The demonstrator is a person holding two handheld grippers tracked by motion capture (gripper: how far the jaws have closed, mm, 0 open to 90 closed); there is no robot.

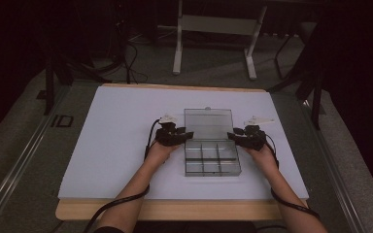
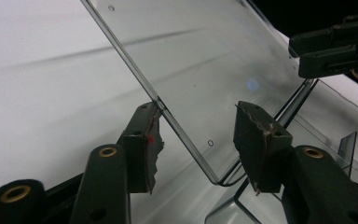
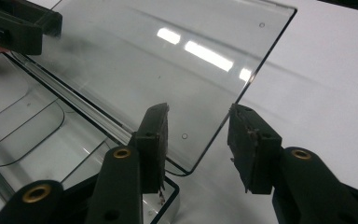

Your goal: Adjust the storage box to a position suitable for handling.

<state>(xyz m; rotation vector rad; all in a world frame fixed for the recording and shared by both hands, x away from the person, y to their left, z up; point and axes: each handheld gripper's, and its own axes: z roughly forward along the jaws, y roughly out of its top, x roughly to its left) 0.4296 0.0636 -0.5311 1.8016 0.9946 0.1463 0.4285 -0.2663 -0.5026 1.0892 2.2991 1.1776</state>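
I have the clear plastic organizer box sitting near the middle of the white sheet that covers the wooden table. Its base is a shallow rectangular tray split by thin transparent walls into small square compartments, and its hinged lid stands open on the far side, a flat glossy pane with rounded corners that catches the ceiling lights.

My left gripper sits at the left end of the lid, close to the hinge. In the left gripper view its two black jaws, faced with rough, ragged-edged pads, straddle the lid's near corner; one pad looks level with the edge, the other stands off it, so the grip is released.

My right gripper mirrors it at the right end. In the right gripper view the lid's rounded corner hangs between the parted jaws with a clear gap on the outer side, so it is released too.
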